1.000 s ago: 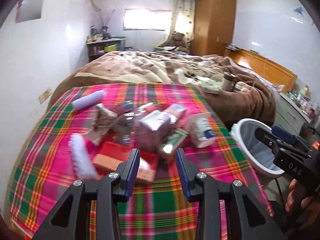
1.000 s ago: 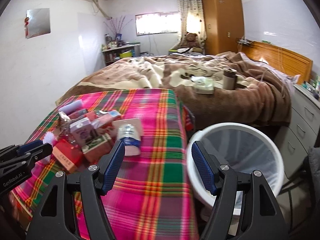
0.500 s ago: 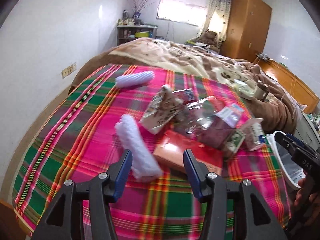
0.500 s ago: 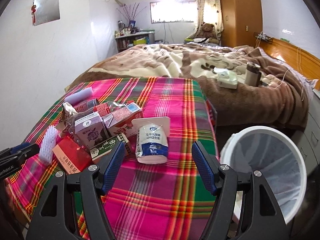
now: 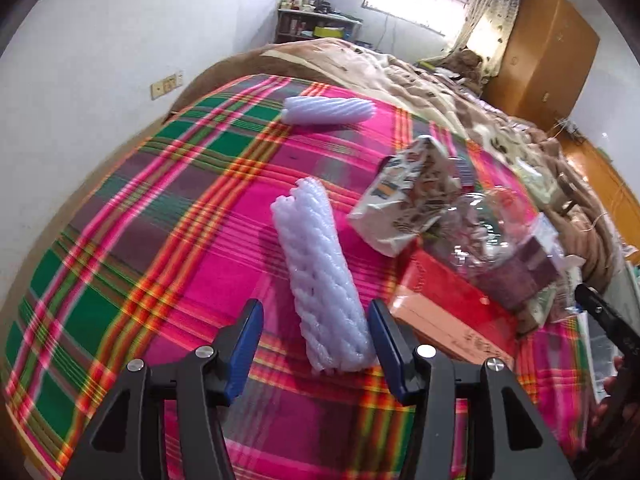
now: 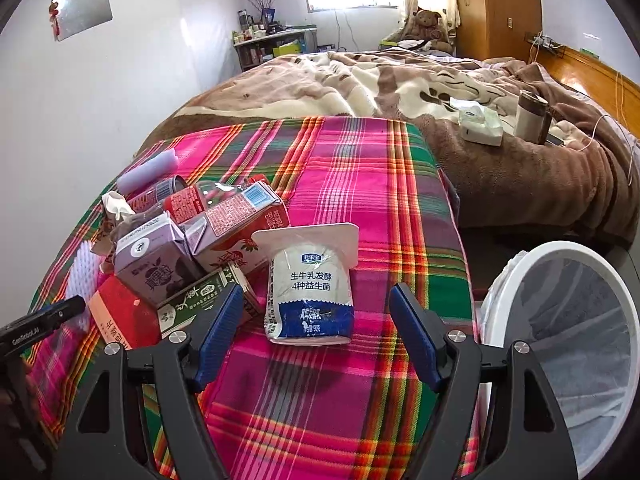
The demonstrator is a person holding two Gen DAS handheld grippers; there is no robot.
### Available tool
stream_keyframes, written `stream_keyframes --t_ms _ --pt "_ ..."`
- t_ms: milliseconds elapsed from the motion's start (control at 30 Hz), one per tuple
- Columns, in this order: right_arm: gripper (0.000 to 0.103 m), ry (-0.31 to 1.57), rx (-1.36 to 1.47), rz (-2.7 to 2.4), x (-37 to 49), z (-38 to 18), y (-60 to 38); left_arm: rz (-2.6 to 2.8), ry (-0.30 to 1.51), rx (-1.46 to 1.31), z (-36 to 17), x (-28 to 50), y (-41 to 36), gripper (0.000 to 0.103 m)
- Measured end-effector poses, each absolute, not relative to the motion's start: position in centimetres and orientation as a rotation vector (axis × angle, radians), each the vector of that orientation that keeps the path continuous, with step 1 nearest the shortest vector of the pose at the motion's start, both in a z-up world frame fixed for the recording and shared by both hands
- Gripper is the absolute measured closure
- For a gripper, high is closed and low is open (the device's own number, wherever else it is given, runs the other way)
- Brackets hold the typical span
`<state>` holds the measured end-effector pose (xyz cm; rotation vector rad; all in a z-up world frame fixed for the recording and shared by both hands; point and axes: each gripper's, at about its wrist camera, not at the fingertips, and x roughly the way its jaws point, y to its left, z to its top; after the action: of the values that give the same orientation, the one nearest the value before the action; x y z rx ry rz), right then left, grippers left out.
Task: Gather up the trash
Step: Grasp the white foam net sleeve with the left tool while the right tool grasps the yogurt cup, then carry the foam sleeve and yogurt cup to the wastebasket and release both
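Note:
A pile of trash lies on a plaid cloth (image 5: 160, 240). My left gripper (image 5: 316, 330) is open, its fingers either side of the near end of a white foam net sleeve (image 5: 320, 272). My right gripper (image 6: 316, 308) is open around the near end of a tipped yogurt cup (image 6: 310, 284). The white bin (image 6: 568, 344) with a mesh liner stands right of the cloth. The left gripper's tip shows in the right wrist view (image 6: 44, 320).
A red box (image 5: 452, 308), crumpled paper bag (image 5: 408, 200), clear bottle (image 5: 484, 236), second foam sleeve (image 5: 328, 110) and milk cartons (image 6: 156, 264) lie near. A brown bed (image 6: 400, 80) with tissue pack (image 6: 480, 124) and cup (image 6: 532, 116) lies behind.
My left gripper swung left from the pile to the foam sleeve and closed in on it. My right gripper swung left from the bin to the yogurt cup and moved closer.

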<state>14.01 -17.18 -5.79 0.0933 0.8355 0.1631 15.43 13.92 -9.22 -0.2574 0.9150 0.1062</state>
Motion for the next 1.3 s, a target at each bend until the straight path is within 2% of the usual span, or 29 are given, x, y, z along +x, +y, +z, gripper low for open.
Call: stream_keyframes --t_ms 200,767,800,833,900,933,967,1033,1300 --pt "0.027 0.873 0.078 0.178 14.6 -6.3 -16.9 0.144 0.911 -0.179 -8.8 15.7 14.5 0.049" --pt "0.027 0.896 0.05 0.179 15.7 -6.7 -16.8 0.131 0.914 -0.306 -9.9 18.8 15.8 0.049" --pt "0.027 0.896 0.053 0.18 15.7 -6.8 -16.8 0.133 0.909 -0.315 -9.9 18.8 16.0 0.054" --pt "0.027 0.897 0.055 0.183 15.7 -6.9 -16.7 0.138 0.905 -0.319 -9.8 18.7 16.1 0.064" --pt "0.027 0.895 0.06 0.191 15.6 -6.9 -16.7 0.136 0.899 -0.315 -9.8 18.7 16.1 0.072" --pt "0.031 0.893 0.062 0.194 15.6 -6.9 -16.7 0.132 0.899 -0.32 -9.8 18.7 16.1 0.074" --pt "0.04 0.89 0.063 0.199 15.5 -6.9 -16.7 0.127 0.9 -0.325 -9.9 18.7 16.1 0.076" --pt "0.05 0.892 0.068 0.204 15.5 -6.9 -16.7 0.125 0.897 -0.325 -9.9 18.7 16.0 0.077" --pt "0.051 0.872 0.075 0.203 15.0 -6.7 -16.6 0.096 0.86 -0.29 -8.9 17.9 14.8 0.077"
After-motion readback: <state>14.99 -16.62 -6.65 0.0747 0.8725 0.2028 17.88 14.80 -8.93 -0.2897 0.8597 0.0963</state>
